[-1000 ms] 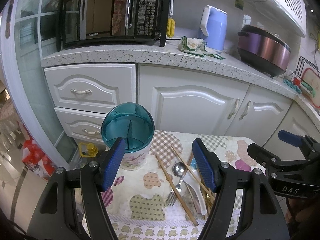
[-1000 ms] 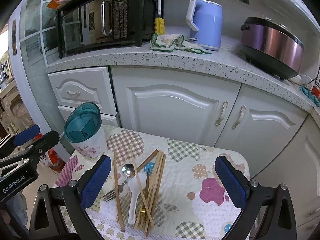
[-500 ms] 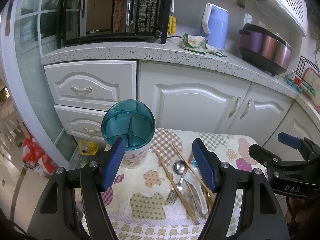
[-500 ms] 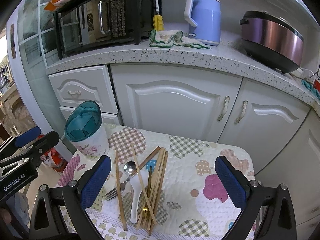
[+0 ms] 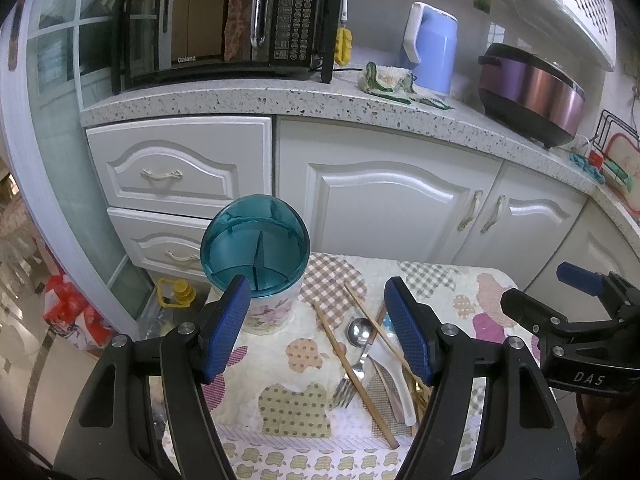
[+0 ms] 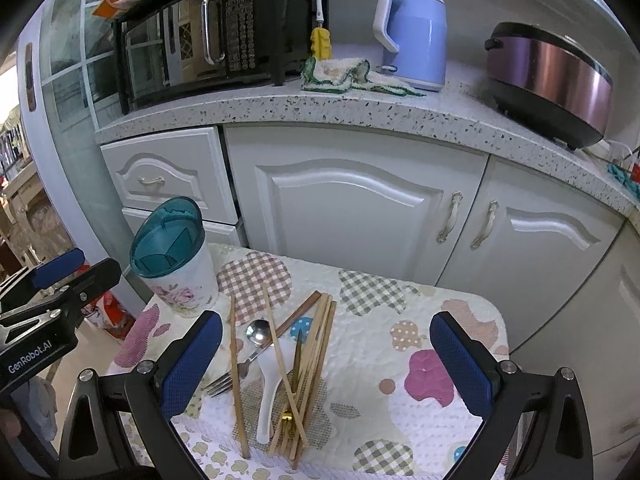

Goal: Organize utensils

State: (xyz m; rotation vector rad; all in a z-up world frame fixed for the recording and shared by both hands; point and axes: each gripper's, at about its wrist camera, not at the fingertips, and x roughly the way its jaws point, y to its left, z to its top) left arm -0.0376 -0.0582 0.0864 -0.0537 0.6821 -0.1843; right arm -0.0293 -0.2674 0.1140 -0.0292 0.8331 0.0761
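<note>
A utensil holder [image 5: 256,256] [image 6: 176,264] with a teal divided lid and floral white body stands at the table's far left. A pile of utensils lies mid-table: several wooden chopsticks [image 6: 316,356] [image 5: 352,364], a metal spoon [image 6: 257,332] [image 5: 358,330], a fork [image 6: 222,386] [image 5: 346,390] and a white plastic spoon [image 6: 268,396] [image 5: 400,392]. My left gripper [image 5: 318,324] hovers open above the near left of the table, nothing between its fingers. My right gripper [image 6: 326,364] hangs open over the pile, holding nothing.
The patchwork tablecloth [image 6: 420,360] covers a small table in front of white cabinets [image 5: 384,204]. On the counter above sit a microwave [image 5: 224,20], a blue kettle [image 6: 416,36] and a rice cooker [image 6: 552,80]. An oil bottle [image 5: 176,296] and red bags [image 5: 68,312] lie on the floor at left.
Both grippers have shifted only slightly; the views drift a little closer to the table. Nothing was taken hold of or moved.
</note>
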